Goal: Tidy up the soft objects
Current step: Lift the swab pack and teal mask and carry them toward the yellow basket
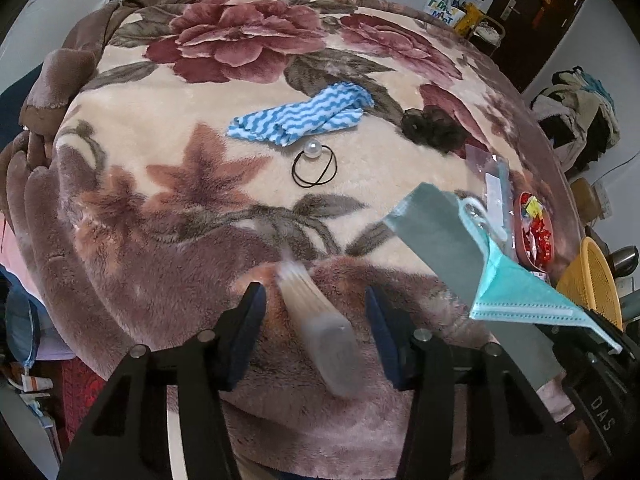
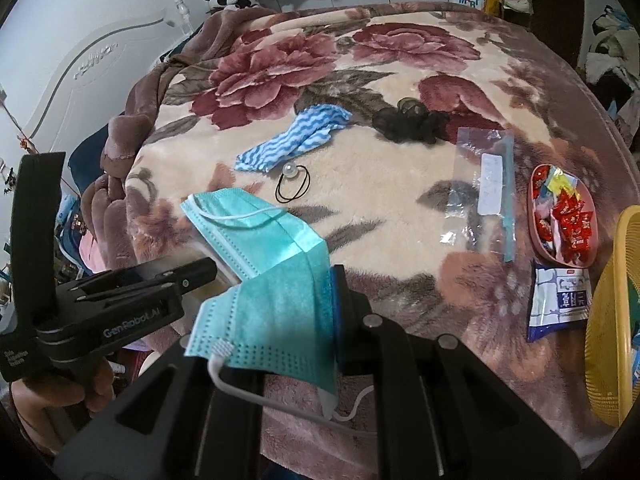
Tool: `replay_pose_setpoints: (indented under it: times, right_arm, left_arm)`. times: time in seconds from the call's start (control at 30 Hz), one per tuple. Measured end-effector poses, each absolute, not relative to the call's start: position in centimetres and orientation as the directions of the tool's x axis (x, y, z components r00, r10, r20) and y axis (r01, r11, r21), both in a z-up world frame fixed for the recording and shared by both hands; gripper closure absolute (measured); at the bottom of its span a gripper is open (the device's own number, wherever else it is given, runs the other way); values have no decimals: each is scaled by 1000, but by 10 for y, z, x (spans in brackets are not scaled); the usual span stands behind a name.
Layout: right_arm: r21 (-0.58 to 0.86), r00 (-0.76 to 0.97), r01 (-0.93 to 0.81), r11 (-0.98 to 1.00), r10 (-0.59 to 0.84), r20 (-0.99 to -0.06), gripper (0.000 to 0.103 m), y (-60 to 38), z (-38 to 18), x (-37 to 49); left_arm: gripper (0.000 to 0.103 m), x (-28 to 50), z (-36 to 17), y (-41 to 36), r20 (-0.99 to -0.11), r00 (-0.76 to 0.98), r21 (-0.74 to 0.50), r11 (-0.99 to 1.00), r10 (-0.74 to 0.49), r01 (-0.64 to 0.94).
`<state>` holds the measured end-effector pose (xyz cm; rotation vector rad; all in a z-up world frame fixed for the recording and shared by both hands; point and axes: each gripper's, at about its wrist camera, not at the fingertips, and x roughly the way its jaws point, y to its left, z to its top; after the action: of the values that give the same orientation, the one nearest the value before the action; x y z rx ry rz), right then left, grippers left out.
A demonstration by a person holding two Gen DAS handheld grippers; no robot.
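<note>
Your right hand-held gripper [image 2: 298,320] is clamped on the teal face mask [image 2: 264,264], which hangs folded over its jaws; your left hand-held gripper [image 1: 316,320] stands apart around a blurred pale sheet [image 1: 316,312], pads not pressing it; ahead of both, on the floral blanket [image 1: 160,200], lie the blue striped cloth [image 1: 304,114], the pearl hair tie [image 1: 314,164] and a dark scrunchie [image 1: 434,128].

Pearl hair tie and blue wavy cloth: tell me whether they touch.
Apart. In the left wrist view a strip of bare blanket shows between the pearl hair tie and the lower edge of the blue wavy cloth.
</note>
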<state>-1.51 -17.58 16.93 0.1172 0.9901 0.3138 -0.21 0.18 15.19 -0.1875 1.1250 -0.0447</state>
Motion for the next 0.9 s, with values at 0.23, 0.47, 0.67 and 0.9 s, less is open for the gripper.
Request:
replay_pose_setpoints:
  times: [0.23, 0.47, 0.67, 0.9]
  right_arm:
    - [242, 525, -187, 952, 305, -795, 91, -187, 175, -17]
    - [249, 507, -157, 956, 294, -810, 91, -196, 160, -18]
    - [262, 495, -105, 959, 279, -823, 91, -214, 146, -13]
    - [293, 499, -48, 955, 277, -821, 91, -248, 139, -5]
  left_arm:
    - [50, 0, 142, 6, -902, 408, -189, 978, -140, -84]
    - [24, 2, 95, 2, -935, 260, -283, 949, -240, -139]
    - [15, 13, 71, -31, -953, 195, -268, 946, -232, -184]
    - [10, 43, 47, -72, -973, 151, -211, 945, -177, -252]
